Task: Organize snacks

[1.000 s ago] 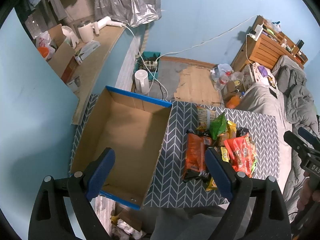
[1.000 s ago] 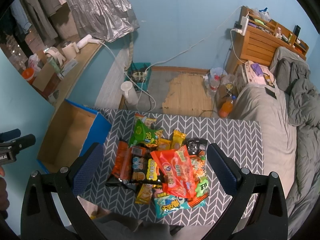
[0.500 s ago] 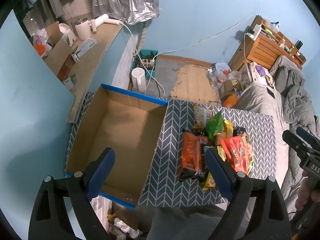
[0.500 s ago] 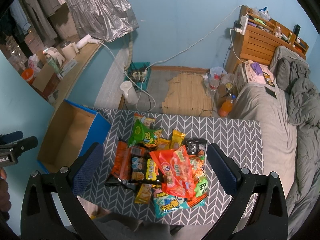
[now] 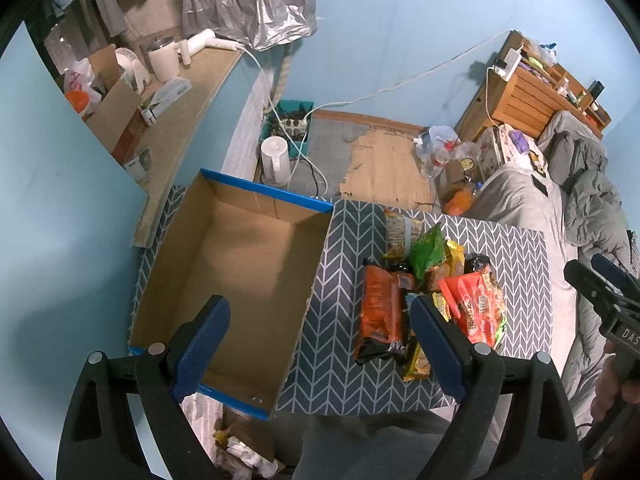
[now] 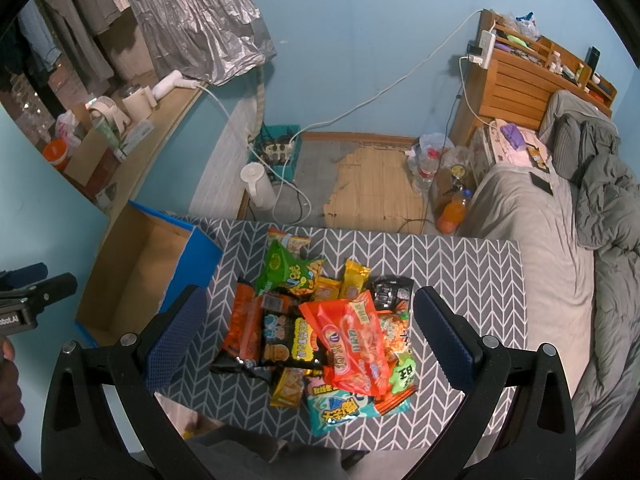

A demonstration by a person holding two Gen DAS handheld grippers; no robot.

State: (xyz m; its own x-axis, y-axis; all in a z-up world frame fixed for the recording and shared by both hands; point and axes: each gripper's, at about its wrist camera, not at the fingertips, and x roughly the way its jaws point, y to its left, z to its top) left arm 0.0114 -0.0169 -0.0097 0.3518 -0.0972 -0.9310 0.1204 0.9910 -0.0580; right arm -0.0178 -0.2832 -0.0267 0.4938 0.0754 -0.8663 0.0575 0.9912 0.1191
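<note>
A pile of snack packets (image 6: pixel 340 328) lies on the grey chevron table (image 6: pixel 460 280): a green bag (image 6: pixel 286 270) at the back, an orange packet (image 6: pixel 244 328) on the left, a red-orange bag (image 6: pixel 352 344) on top and a blue bag (image 6: pixel 340 408) at the front. My right gripper (image 6: pixel 310 300) hangs above the pile, open and holding nothing. An empty cardboard box with blue edges (image 5: pixel 248 272) stands on the table's left end. Over the box's right wall my left gripper (image 5: pixel 318 312) is held open and empty, with the snack pile (image 5: pixel 440 292) to its right.
On the floor beyond the table stand a white kettle (image 6: pixel 256 184), a teal basket with a power strip (image 6: pixel 276 152) and an orange bottle (image 6: pixel 452 212). A grey bed (image 6: pixel 560 240) borders the table on the right. A cluttered wooden ledge (image 5: pixel 172 128) runs along the left.
</note>
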